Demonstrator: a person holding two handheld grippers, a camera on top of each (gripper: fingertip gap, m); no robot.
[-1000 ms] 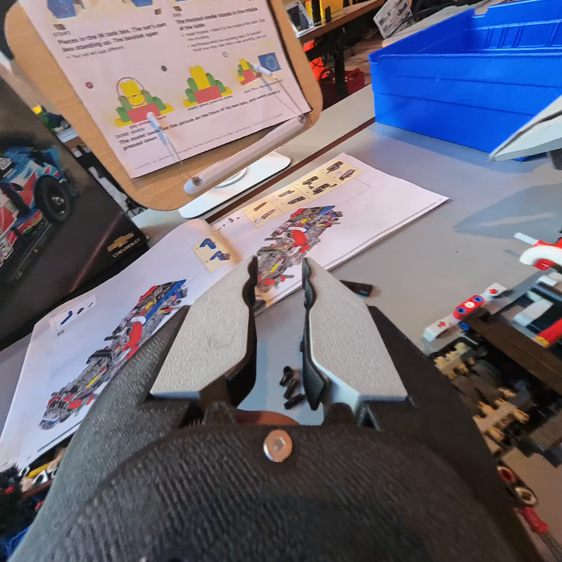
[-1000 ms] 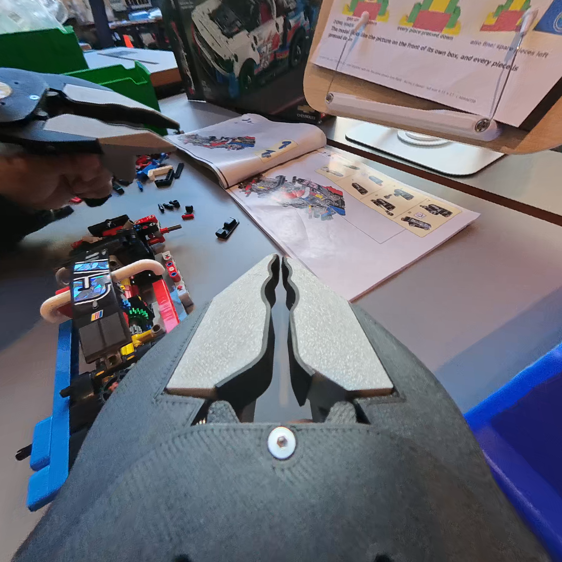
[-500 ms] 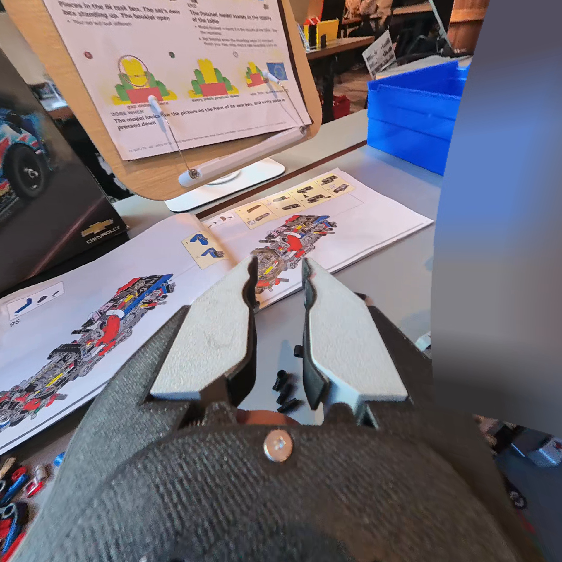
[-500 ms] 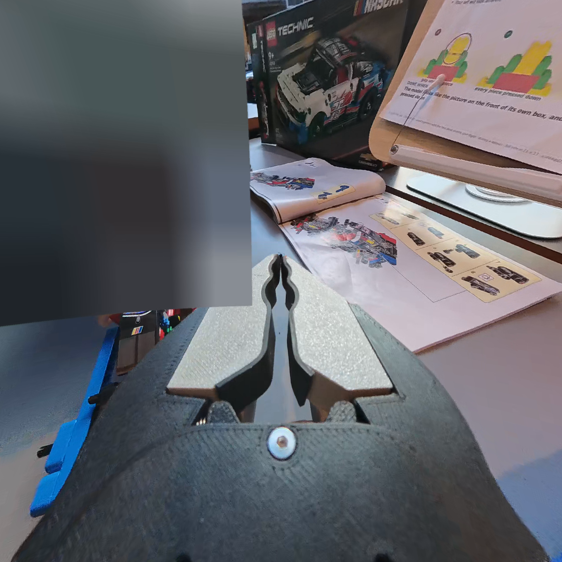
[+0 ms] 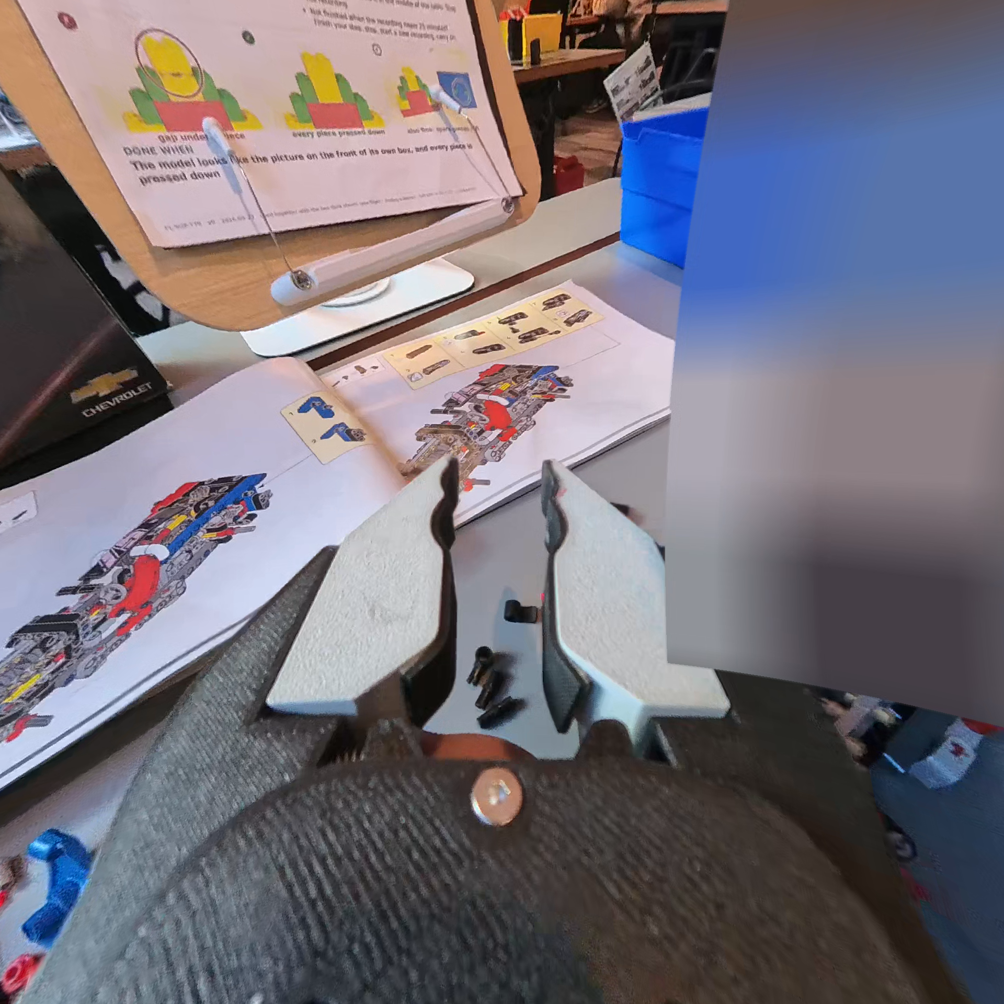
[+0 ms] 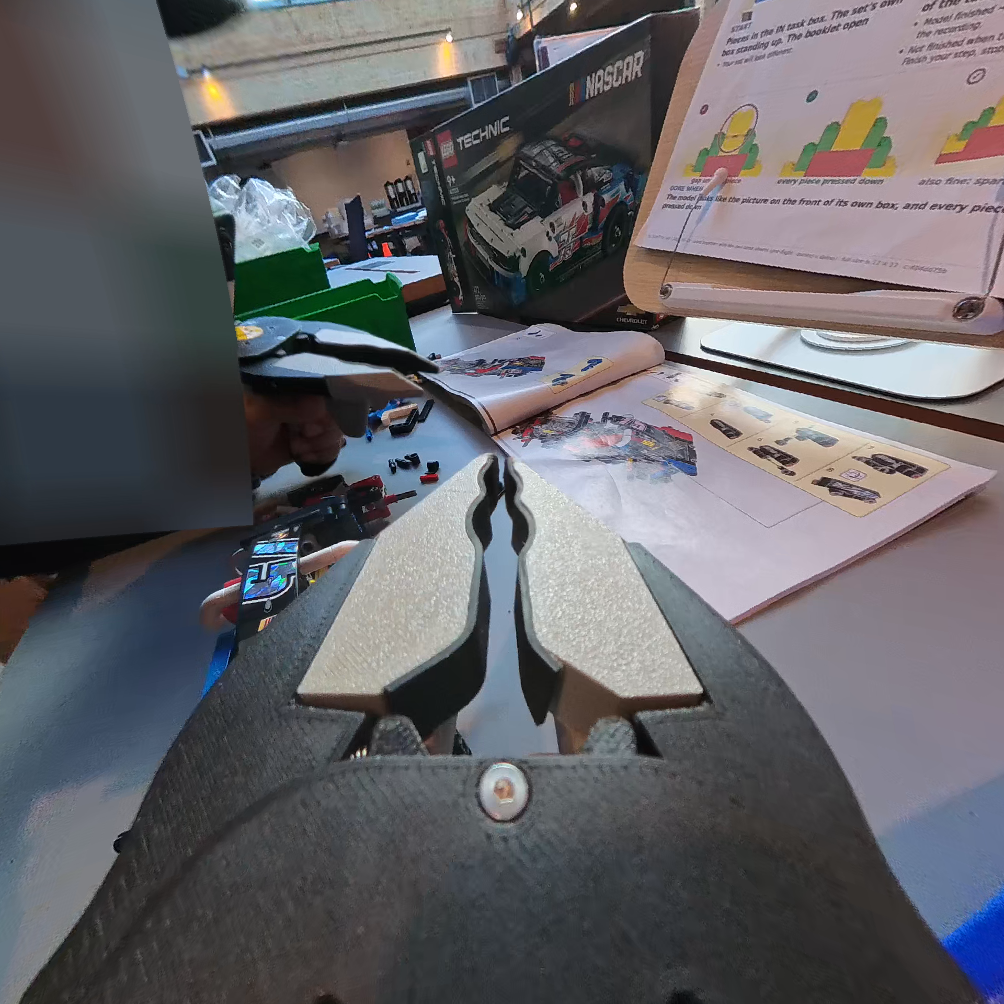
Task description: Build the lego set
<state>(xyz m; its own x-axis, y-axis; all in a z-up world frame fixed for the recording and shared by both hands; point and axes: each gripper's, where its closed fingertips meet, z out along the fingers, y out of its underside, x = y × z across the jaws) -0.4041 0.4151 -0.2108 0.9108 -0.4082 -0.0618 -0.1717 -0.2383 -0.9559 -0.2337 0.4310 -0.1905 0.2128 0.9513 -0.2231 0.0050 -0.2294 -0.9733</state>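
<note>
I see the table (image 5: 614, 261) with the open booklet (image 5: 228, 489) far left. The part-built model (image 6: 304, 543) lies near left of my right gripper (image 6: 501, 478), whose fingers are clenched on nothing I can see. My left gripper (image 5: 495, 478) hovers released. Small black pins (image 5: 489, 687) sit between its fingers, long axes pointing roughly away; left is nearer.

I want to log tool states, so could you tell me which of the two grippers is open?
The left gripper: a clear gap separates its fingertips, whereas the right gripper's nearly touch.
</note>
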